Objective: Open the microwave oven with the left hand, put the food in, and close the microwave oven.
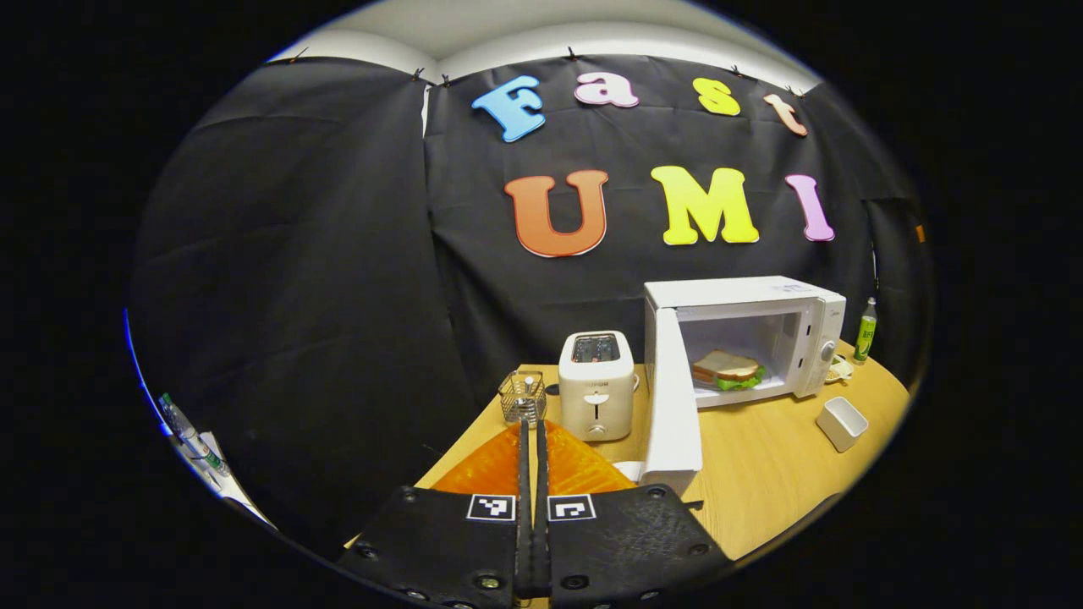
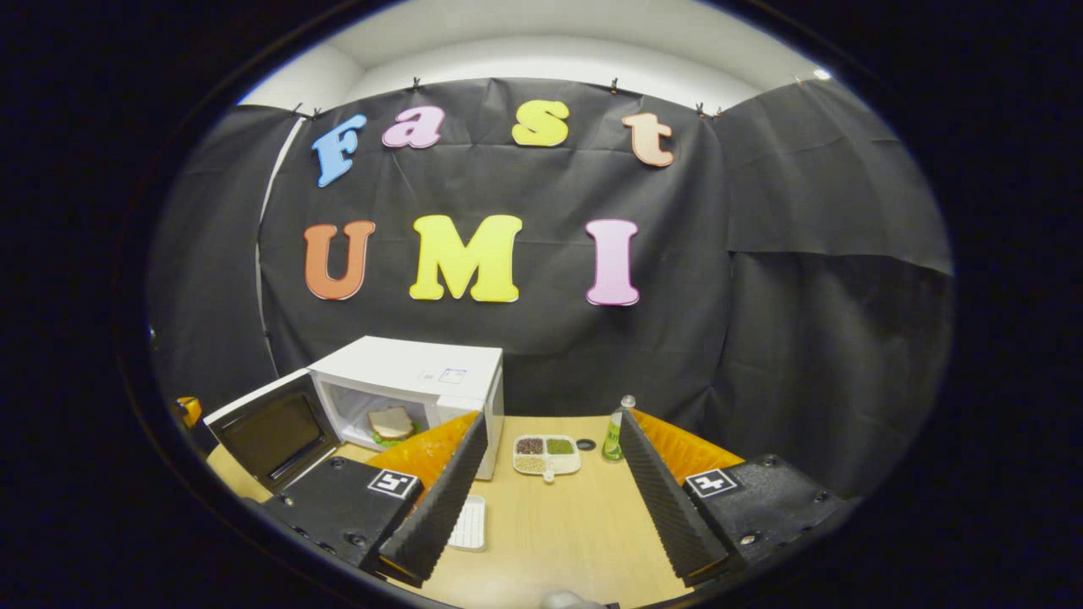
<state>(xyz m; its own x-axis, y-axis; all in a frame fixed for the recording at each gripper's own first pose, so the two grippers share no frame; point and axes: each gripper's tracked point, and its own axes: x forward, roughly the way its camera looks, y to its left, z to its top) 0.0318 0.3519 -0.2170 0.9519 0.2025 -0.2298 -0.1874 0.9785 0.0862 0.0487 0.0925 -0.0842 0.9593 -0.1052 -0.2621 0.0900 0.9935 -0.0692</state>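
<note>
White door (image 1: 673, 397) hangs wide open, sandwich (image 1: 728, 370) already inside the microwave (image 1: 744, 334). Your left gripper (image 1: 533, 474) is clenched, empty, back near the toaster (image 1: 596, 385); right gripper (image 2: 541, 474) is spread wide, empty. Swing the door too hard and the microwave may slide on the table (image 1: 778, 474); clip the toaster reaching over.

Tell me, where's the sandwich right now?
The sandwich lies inside the open microwave, on its floor behind the swung-out door; in the left gripper view the toaster stands left of it.
</note>
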